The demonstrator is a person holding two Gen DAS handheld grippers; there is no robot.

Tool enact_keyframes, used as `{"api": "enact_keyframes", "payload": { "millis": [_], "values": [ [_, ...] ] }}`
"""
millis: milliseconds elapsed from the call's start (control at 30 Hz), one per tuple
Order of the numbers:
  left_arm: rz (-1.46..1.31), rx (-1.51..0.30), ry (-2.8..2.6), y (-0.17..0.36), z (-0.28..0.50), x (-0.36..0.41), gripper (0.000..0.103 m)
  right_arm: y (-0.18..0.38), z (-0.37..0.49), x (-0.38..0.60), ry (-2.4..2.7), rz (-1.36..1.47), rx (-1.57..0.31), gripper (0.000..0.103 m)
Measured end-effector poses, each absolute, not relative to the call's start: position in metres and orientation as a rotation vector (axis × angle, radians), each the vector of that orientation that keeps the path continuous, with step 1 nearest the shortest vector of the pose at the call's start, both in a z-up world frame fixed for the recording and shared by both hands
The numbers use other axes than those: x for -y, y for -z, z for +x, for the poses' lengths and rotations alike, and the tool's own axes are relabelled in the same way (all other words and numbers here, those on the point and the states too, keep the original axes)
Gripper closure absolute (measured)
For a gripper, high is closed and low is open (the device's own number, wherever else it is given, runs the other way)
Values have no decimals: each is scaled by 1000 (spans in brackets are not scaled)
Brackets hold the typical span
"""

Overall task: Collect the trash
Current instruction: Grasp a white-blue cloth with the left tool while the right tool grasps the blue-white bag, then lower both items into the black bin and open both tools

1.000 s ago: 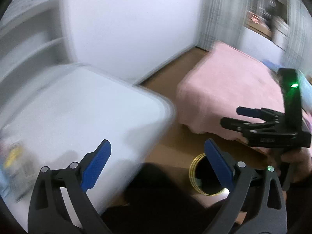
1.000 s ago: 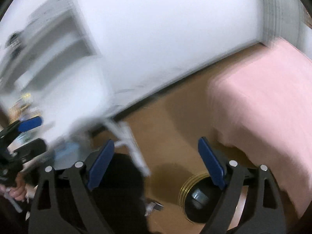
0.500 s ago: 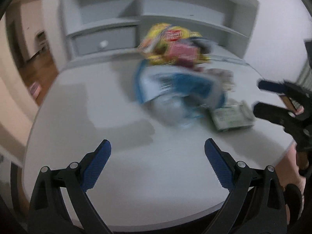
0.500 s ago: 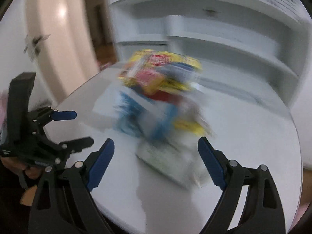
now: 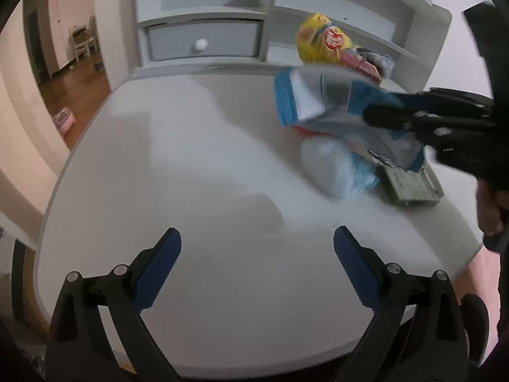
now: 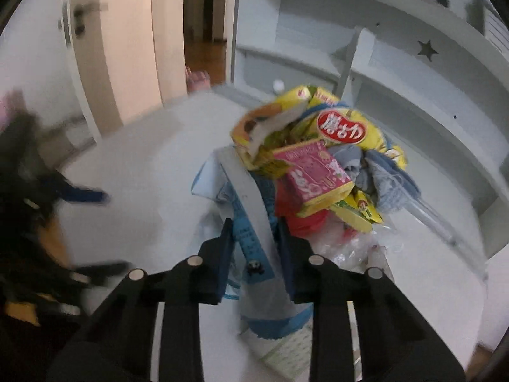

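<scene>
On the round white bench [image 5: 197, 172] lies a heap of trash, pushed toward the white shelf unit [image 5: 318, 16] at its far side. The right hand-held gripper [image 6: 256, 245] has its jaws closing, with a blue and silver foil wrapper [image 6: 251, 210] between its blue pads; the wrapper runs up from the pads toward the heap, and in the left wrist view the same gripper [image 5: 381, 111] reaches in from the right with the wrapper [image 5: 318, 102] at its tips. Behind the wrapper sit a yellow snack bag with a red oval label [image 6: 343, 127] and a small pink and yellow carton [image 6: 315, 175], with crumpled grey-blue cloth [image 6: 378, 172] to their right. A clear plastic bag [image 5: 334, 165] and a flat pale green packet [image 5: 410, 187] lie at the near side of the heap. The left hand-held gripper [image 5: 257, 270] hovers over a bare part of the bench, jaws wide apart with nothing between them, well apart from the heap.
</scene>
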State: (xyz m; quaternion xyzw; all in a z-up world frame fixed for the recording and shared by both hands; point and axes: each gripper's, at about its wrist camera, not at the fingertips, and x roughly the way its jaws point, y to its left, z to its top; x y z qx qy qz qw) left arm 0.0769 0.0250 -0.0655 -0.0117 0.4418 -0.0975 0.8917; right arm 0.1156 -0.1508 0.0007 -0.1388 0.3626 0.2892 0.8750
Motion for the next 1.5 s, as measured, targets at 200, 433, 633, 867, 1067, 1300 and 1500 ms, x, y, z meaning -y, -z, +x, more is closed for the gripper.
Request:
{"api": "enact_keyframes", "payload": {
  "millis": [200,433,633,867,1067,1300,1500],
  "values": [
    [-9,-897,290,61,101,12,9,-35,100,196,-652,-31,-746,76],
    [50,-892,280,70,127,41,10,-48,76,246,-636,160,-736,76],
    [56,-925,312,72,131,42,78,-45,39,308,-494,244,-702,76],
    [77,-817,305,26,108,31,80,-35,-29,404,-216,345,-646,76],
    [142,-727,513,-13,84,114,80,-7,-120,496,121,455,-605,76],
    [261,-683,1006,-12,7,298,80,49,-252,575,548,569,-623,76],
    [390,-784,1330,57,-85,438,80,109,-341,613,779,682,-698,76]
  ]
}}
